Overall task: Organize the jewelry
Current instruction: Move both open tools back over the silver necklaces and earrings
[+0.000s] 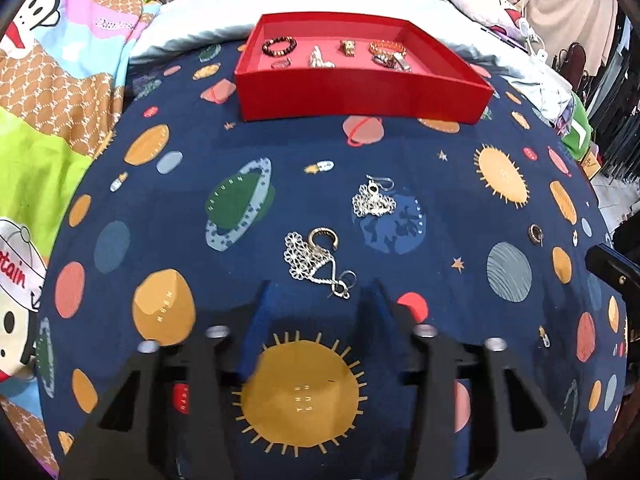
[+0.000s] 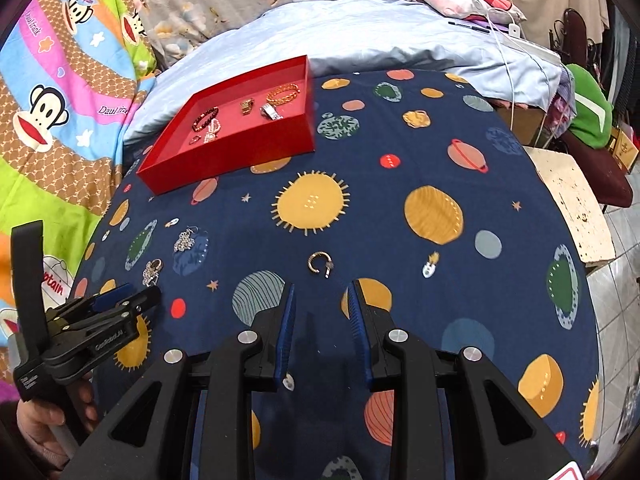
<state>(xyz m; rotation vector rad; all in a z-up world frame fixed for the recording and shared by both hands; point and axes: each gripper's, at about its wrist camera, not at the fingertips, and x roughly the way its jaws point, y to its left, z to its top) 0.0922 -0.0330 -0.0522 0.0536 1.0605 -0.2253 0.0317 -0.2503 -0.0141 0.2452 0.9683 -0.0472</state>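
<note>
Left claw [image 1: 318,300] part open, nothing between the tips, poised just short of the silver filigree earring [image 1: 316,260] with a gold hoop on the planet-print bedspread [image 1: 200,160]. Right claw [image 2: 322,292] narrow gap, empty, pointed at the gold ring [image 2: 319,263] just ahead. Red tray [image 1: 360,96] at the far side holds bracelets and small pieces; second silver earring [image 1: 374,200] lies between.
</note>
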